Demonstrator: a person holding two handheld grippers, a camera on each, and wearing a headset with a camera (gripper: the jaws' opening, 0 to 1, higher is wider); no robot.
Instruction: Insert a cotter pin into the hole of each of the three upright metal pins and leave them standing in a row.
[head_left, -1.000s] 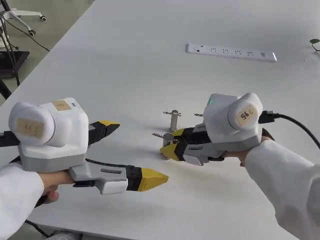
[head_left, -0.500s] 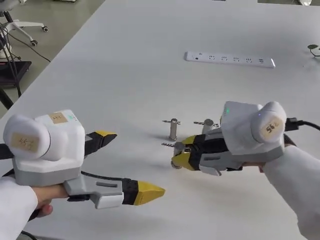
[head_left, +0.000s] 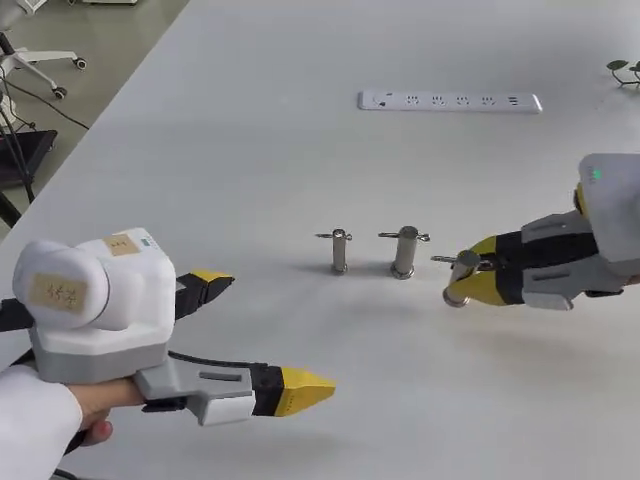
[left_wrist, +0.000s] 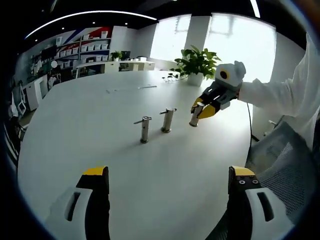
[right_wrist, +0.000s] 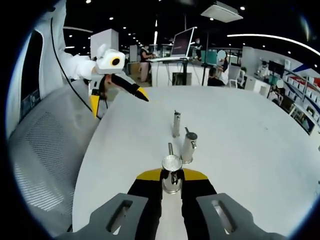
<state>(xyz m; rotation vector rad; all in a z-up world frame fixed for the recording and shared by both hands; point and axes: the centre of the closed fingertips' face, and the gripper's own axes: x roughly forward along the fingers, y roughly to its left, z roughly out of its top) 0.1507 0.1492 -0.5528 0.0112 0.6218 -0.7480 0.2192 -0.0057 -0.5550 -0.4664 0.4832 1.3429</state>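
Near right on the desk (head_left: 250, 150), the right gripper (head_left: 468, 285) pinches the third metal pin (head_left: 463, 270) in its fingers, just right of the standing middle pin (head_left: 405, 252) and left pin (head_left: 340, 250), while the left gripper (head_left: 272, 332) hangs with fingers spread; released tilted, the held pin could topple against its neighbour.

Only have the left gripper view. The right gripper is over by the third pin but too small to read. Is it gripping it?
Observer: Yes. In the right gripper view, the right gripper has its jaws closed on the third pin, just under its head.
Operator: Cotter pin in that one?
Observer: Head view shows a cotter pin through it, sticking out toward the middle pin.
Operator: In line with the other two?
Observer: Not quite. In the head view its base looks slightly nearer the person than the line through the middle pin and the left pin.
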